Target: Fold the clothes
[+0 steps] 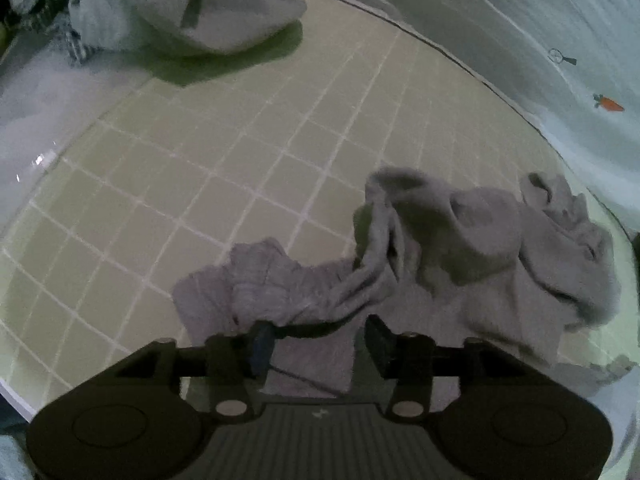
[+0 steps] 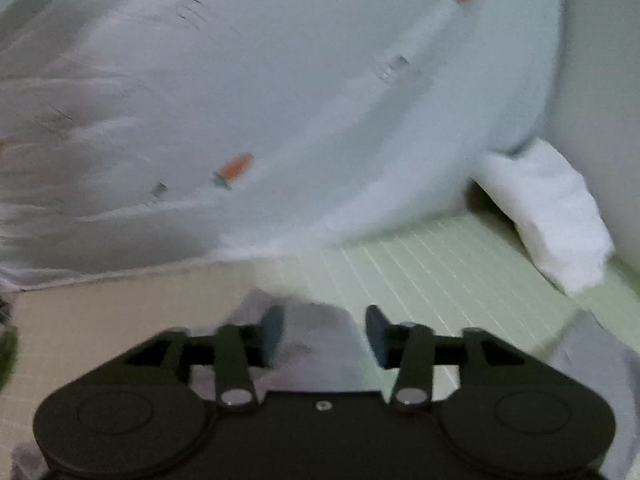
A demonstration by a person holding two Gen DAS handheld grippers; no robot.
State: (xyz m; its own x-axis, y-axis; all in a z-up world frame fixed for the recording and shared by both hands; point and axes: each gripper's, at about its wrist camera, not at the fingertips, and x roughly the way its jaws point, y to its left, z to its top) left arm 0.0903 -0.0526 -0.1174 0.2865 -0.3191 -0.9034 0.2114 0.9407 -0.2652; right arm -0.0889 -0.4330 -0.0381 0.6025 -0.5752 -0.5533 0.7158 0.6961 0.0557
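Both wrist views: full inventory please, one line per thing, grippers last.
grey garment: 1, grey, crumpled on the mat by the left gripper; a grey patch under the right gripper may be the same one, cannot tell
pale bundle: 1, pale grey-blue, far end of the mat
mat: 1, pale green with white grid lines, under the clothes
sheet: 1, pale blue with small carrot prints, draped behind the mat
white block: 1, white, far right edge of the mat
left gripper: 1, black, jaws apart over the garment's near edge
right gripper: 1, black, jaws apart, blurred
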